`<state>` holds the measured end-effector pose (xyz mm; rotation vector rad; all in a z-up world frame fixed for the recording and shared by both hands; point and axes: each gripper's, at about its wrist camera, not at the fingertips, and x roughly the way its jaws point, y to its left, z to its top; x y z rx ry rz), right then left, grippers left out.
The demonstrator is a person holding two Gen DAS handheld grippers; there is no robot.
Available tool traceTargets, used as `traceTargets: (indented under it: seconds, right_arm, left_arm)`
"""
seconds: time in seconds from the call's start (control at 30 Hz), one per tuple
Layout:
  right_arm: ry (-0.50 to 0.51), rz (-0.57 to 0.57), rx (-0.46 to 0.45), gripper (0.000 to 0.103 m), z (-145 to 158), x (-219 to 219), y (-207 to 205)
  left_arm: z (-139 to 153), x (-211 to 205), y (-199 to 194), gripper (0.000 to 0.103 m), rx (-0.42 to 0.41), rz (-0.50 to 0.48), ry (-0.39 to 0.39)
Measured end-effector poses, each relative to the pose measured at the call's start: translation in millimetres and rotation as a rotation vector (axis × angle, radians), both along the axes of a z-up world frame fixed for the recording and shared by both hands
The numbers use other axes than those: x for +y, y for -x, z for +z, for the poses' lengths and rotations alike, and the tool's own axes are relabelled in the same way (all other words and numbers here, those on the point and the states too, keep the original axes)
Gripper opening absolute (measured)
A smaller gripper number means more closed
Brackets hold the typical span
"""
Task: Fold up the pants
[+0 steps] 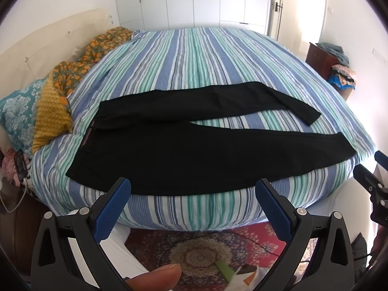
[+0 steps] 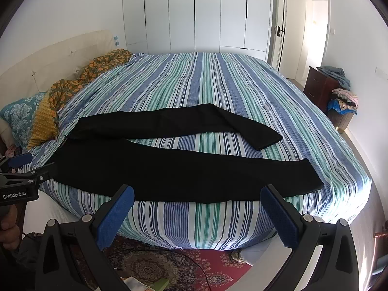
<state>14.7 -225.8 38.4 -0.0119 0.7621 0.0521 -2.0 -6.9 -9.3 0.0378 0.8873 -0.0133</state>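
Observation:
Black pants (image 1: pixel 194 155) (image 2: pixel 174 169) lie flat on the striped bed (image 1: pixel 194 60) (image 2: pixel 206 84), waistband toward the left and both legs spread apart to the right. The near leg runs along the bed's front edge. My left gripper (image 1: pixel 194 201) hovers open just in front of that edge, nothing between its blue pads. My right gripper (image 2: pixel 197 208) is likewise open and empty, held short of the near leg. Each gripper shows at the edge of the other's view: the right gripper (image 1: pixel 373 167) at far right, the left gripper (image 2: pixel 31 163) at far left.
Patterned pillows (image 1: pixel 36 111) (image 2: pixel 29 118) and a floral blanket (image 1: pixel 89 53) lie by the headboard on the left. A red rug (image 1: pixel 194 249) (image 2: pixel 169 266) covers the floor below. A dresser with a pile of clothes (image 2: pixel 339 97) stands at right; white wardrobes (image 2: pixel 206 12) line the far wall.

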Motion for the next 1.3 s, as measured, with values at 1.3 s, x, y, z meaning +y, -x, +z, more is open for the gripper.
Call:
traceTargets:
  seconds: [1.3]
  right_arm:
    - [-0.008, -0.006, -0.021, 0.103, -4.4, -4.9, 0.2]
  left_arm:
    - [0.5, -0.4, 1.0, 0.103, -0.019, -0.016, 0.030]
